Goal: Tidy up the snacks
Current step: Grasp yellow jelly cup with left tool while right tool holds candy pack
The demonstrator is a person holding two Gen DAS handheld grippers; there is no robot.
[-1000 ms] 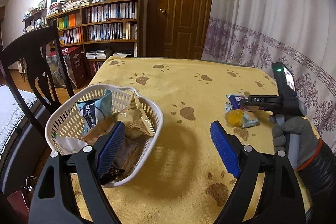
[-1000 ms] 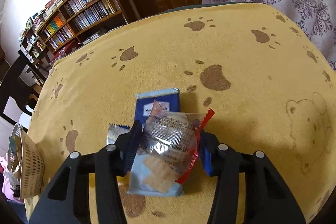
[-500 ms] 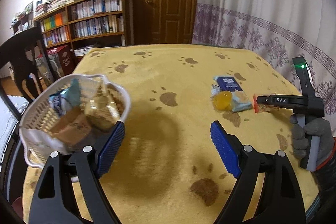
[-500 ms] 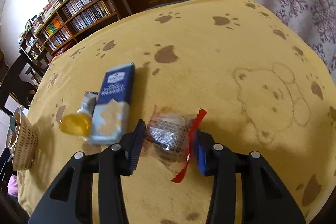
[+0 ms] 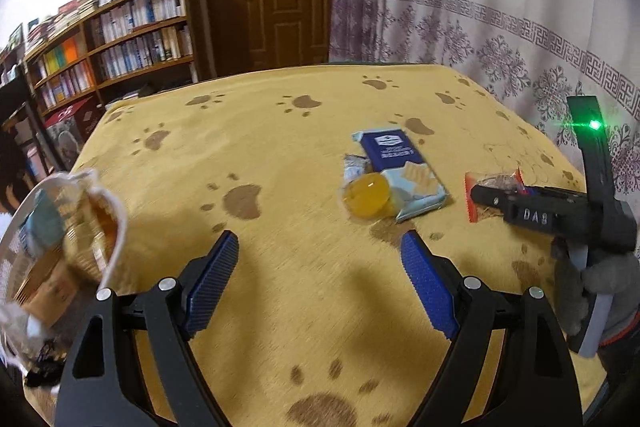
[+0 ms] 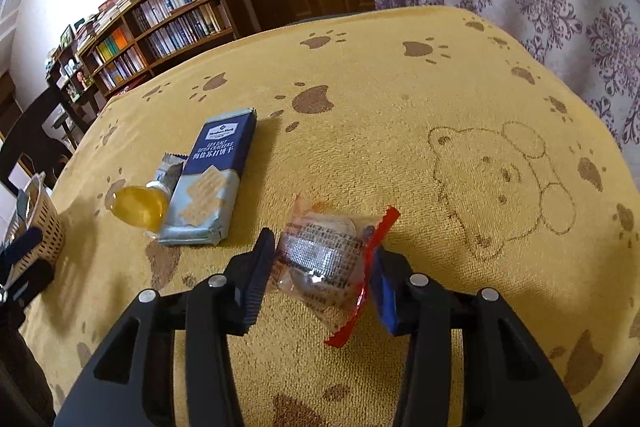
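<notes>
Yellow cloth (image 6: 360, 75) under right tongs (image 6: 324, 275) gripping clear red-edged snack packet (image 6: 328, 259).

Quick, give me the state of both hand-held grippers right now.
Left hand-held gripper: open, holding nothing.
Right hand-held gripper: shut on the clear snack packet with red edges.

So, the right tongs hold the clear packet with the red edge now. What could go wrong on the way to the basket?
1. The right tongs pinch only the crinkly clear packet, so the film may slip out.
2. The cracker pack and the orange jelly cup lie between it and the basket; a low pass could knock them.
3. The basket sits at the table's left edge, so a hard drop might push it off.
</notes>
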